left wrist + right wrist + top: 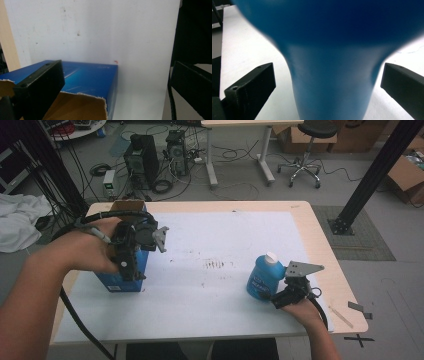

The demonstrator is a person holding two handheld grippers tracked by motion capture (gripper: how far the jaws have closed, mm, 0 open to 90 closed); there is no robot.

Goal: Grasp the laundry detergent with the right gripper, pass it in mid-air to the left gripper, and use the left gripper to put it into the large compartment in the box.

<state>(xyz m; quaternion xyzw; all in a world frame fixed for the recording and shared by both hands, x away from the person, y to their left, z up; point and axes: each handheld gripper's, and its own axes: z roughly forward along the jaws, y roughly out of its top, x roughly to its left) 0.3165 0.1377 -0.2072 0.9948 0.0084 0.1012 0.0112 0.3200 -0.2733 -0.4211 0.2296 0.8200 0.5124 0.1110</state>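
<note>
High view: on a white-covered surface (215, 295), the left claw (131, 251) hangs over an open blue box (120, 282) at the left edge, while the right claw (280, 295) meets a blue bottle (264, 277) with a white cap, standing tilted at the right.

Left gripper view: jaws spread wide, one over the blue box (87, 80) and its torn cardboard flap (75, 107), gripping nothing.

Right gripper view: jaws apart, flanking the blue bottle (329, 82) without touching it.
</note>
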